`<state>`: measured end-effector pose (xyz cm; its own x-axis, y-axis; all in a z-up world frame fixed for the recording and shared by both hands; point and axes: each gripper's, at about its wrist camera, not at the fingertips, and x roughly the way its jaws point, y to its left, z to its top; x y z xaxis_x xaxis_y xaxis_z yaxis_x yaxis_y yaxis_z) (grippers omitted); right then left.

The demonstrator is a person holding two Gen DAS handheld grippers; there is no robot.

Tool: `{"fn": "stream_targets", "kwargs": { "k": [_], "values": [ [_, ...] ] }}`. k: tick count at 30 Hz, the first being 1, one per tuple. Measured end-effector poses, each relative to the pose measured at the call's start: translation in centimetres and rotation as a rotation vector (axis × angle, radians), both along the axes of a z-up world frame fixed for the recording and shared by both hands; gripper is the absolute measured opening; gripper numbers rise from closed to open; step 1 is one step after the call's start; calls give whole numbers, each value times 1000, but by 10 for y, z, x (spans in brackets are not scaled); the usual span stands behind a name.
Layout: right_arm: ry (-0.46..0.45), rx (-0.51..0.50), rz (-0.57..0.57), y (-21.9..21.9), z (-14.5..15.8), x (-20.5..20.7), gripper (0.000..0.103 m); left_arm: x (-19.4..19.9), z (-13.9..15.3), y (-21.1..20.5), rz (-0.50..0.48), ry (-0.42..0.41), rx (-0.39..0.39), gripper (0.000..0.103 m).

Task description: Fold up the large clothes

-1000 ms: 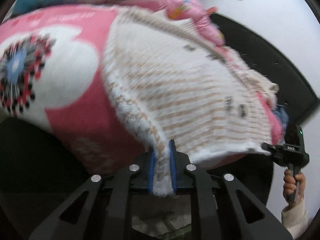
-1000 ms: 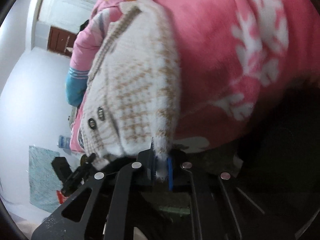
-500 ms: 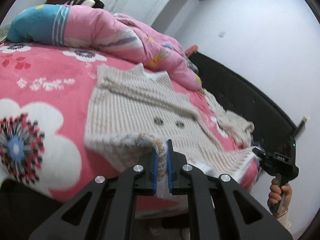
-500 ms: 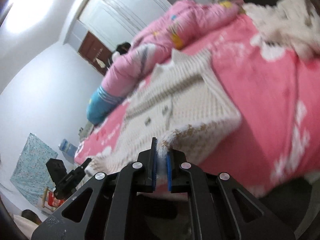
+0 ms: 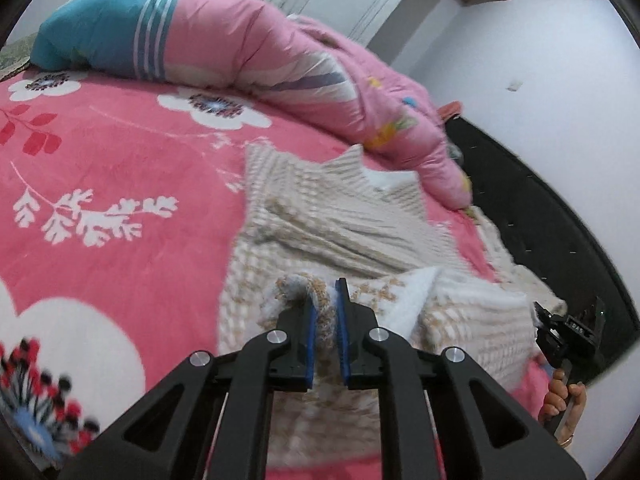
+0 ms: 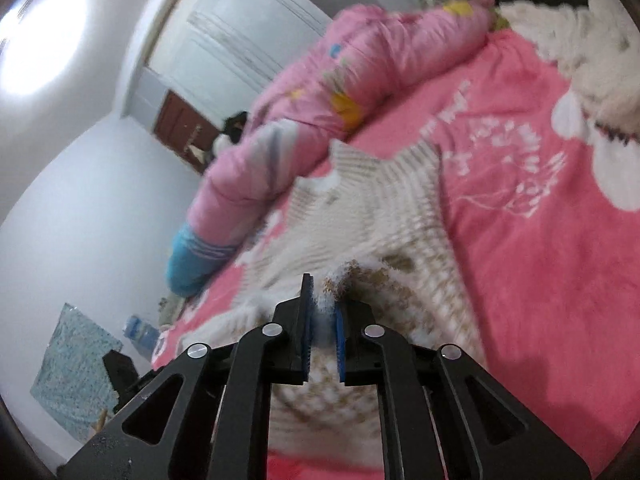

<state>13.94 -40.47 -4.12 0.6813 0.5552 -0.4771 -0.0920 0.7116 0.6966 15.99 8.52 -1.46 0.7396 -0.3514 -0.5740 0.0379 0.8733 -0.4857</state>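
Note:
A cream and beige knitted sweater (image 5: 320, 216) lies collar-away on the pink flowered bed cover (image 5: 120, 152). Its lower hem is lifted and doubled back over the body. My left gripper (image 5: 325, 300) has one hem corner between its blue pads, still pinched while the jaws are opening. Off to the right, a hand holds the right gripper (image 5: 568, 332) at the other corner. In the right wrist view the sweater (image 6: 360, 208) is blurred; my right gripper (image 6: 323, 300) pinches the fuzzy hem and its jaws are opening too.
A rolled pink and blue quilt (image 5: 260, 40) lies along the far side of the bed, just past the collar. A black headboard (image 5: 560, 220) runs on the right, with a white fluffy garment (image 6: 580, 40) near it. White walls and a door (image 6: 248, 40) stand behind.
Both grippers have carried the hem up from the bed's edge and forward over the bed. The sweater's lower part now folds back over its body.

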Motion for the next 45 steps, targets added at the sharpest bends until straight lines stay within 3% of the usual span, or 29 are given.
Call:
{"fn": "stream_targets", "kwargs": {
  "k": [2, 3, 5, 6, 8, 9, 10, 11, 13, 17, 21, 24, 26, 30, 31, 35, 37, 39, 40, 41, 43, 45],
  "values": [
    [89, -4, -3, -2, -31, 21, 23, 16, -15, 0, -8, 50, 7, 15],
    [125, -5, -3, -3, -42, 27, 34, 26, -26, -2, -11, 108, 20, 18],
    [154, 60, 22, -9, -61, 33, 36, 37, -38, -1, -17, 184, 11, 19],
    [147, 93, 29, -13, -61, 31, 37, 37, -39, 0, -19, 185, -3, 21],
    [139, 139, 41, -20, -57, 25, 46, 34, -33, 7, -35, 159, -70, 35],
    [129, 157, 38, -24, -53, 20, 60, 31, -29, 9, -32, 143, -83, 47],
    [116, 164, 31, -28, -47, 15, 72, 31, -24, 10, -15, 128, -78, 68],
    [103, 157, 15, -32, -40, 7, 76, 23, -12, 15, 46, 86, -30, 75],
    [93, 115, -13, -38, -28, -6, 82, 13, 1, 21, 75, 34, -9, 77],
    [55, 96, -12, -47, -11, -45, 82, -17, 23, 26, 69, 13, 6, 77],
    [46, 38, 2, -42, -2, -94, 82, -55, 26, 6, -48, -21, 42, 77],
    [66, 22, 11, -34, -6, -123, 82, -81, 9, -17, -153, -12, 45, 77],
    [113, 18, 2, -30, -17, -131, 82, -89, -13, -28, -147, 37, 64, 77],
    [227, 37, -53, -29, -44, -120, 73, -77, -56, -20, -83, 157, -83, 73],
    [239, 36, -70, -30, -47, -114, 67, -73, -61, -16, -64, 163, -108, 70],
    [231, 131, -85, -38, -54, -92, 63, -57, -75, 9, 15, 138, -329, 70],
    [244, 140, -93, -39, -63, -79, 52, -51, -78, 10, 46, 135, -349, 68],
    [254, 127, -114, -36, -70, -65, 38, -48, -74, 4, 91, 122, -287, 61],
    [255, 117, -123, -34, -71, -60, 29, -46, -71, -2, 110, 118, -231, 48],
    [260, 105, -126, -34, -70, -58, 24, -42, -67, -11, 136, 122, -126, 39],
    [247, -8, -137, -23, -53, -58, 15, -38, -53, -23, 149, 115, 22, 15],
    [175, -172, -143, -5, -20, -68, 13, -47, -33, -31, 155, 50, 132, 13]
  ]
}}
